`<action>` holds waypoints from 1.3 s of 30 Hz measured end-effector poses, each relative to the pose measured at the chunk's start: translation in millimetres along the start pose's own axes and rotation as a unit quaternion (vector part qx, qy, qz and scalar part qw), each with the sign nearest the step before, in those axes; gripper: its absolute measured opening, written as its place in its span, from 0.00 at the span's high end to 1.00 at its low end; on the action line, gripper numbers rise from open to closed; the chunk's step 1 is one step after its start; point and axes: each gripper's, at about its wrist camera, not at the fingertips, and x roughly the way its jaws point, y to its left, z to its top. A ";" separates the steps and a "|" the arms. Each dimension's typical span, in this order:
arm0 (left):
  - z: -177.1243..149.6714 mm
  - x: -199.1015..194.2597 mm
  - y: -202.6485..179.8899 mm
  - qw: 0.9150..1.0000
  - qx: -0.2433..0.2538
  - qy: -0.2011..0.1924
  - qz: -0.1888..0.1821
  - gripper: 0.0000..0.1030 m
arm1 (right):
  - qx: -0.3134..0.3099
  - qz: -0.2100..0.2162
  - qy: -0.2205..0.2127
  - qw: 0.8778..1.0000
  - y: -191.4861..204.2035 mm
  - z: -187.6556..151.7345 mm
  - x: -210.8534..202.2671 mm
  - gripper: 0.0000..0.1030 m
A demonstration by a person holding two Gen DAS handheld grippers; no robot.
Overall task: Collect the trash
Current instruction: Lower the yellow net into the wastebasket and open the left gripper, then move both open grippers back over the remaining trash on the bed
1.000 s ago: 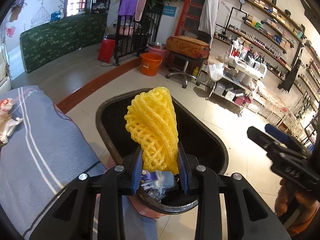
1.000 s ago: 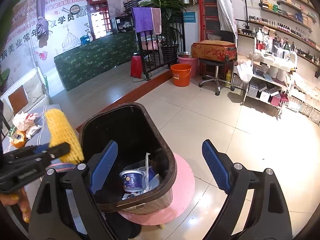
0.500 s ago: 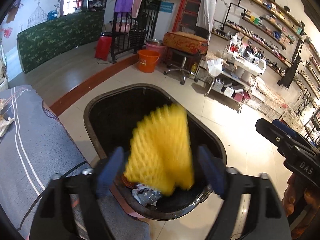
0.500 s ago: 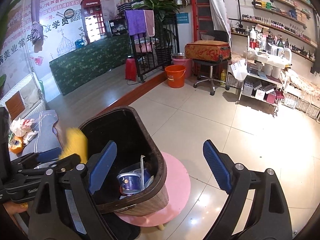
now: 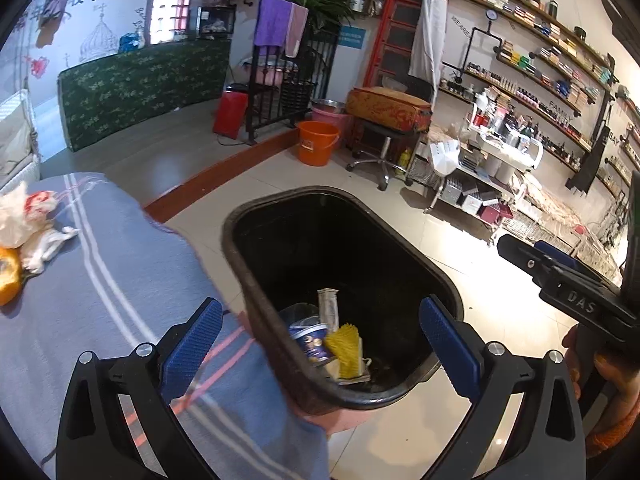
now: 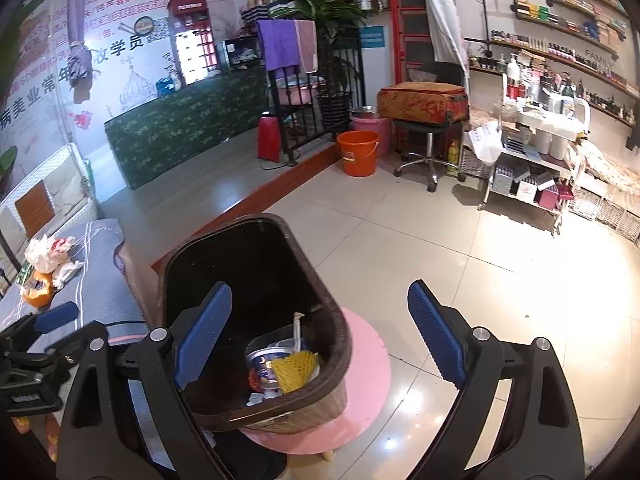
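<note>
The yellow foam net [image 5: 344,344] [image 6: 296,366] lies loose at the bottom of the dark trash bin [image 5: 240,264] [image 6: 168,272], beside a blue-and-white cup [image 5: 312,340] [image 6: 262,364] and a straw wrapper. My left gripper [image 5: 320,308] hangs above the bin's near rim; its jaws are opening wide and hold nothing. My right gripper [image 6: 320,289] stands open over the bin's right side, also with nothing in it. It shows at the right edge of the left wrist view, held by a hand.
A table with a blue-grey striped cloth [image 5: 100,300] lies left of the bin. It carries crumpled white plastic bags [image 5: 20,216] [image 6: 48,254] and an orange piece [image 5: 8,276] [image 6: 38,290]. The bin stands on a pink round stool [image 6: 368,364]. An orange bucket [image 5: 318,142] and shelves stand farther back.
My left gripper was shut on the yellow foam net above the bin; its jaws spread and the net dropped into the bin. The right gripper stayed in place, open.
</note>
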 end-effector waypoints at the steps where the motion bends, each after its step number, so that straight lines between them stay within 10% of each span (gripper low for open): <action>1: -0.5 -2.7 2.7 1.000 -0.003 -0.002 0.001 0.06 | -0.003 0.003 0.001 1.000 3.1 -0.3 0.6 0.14; 22: -26.0 -69.0 69.4 0.994 -0.037 -0.040 0.099 0.06 | -0.079 0.101 0.010 0.992 99.3 -10.1 -5.4 0.13; 39: -59.7 -122.7 185.8 0.968 -0.142 -0.042 0.200 0.06 | -0.181 0.218 0.013 0.959 227.4 -10.2 -10.8 0.13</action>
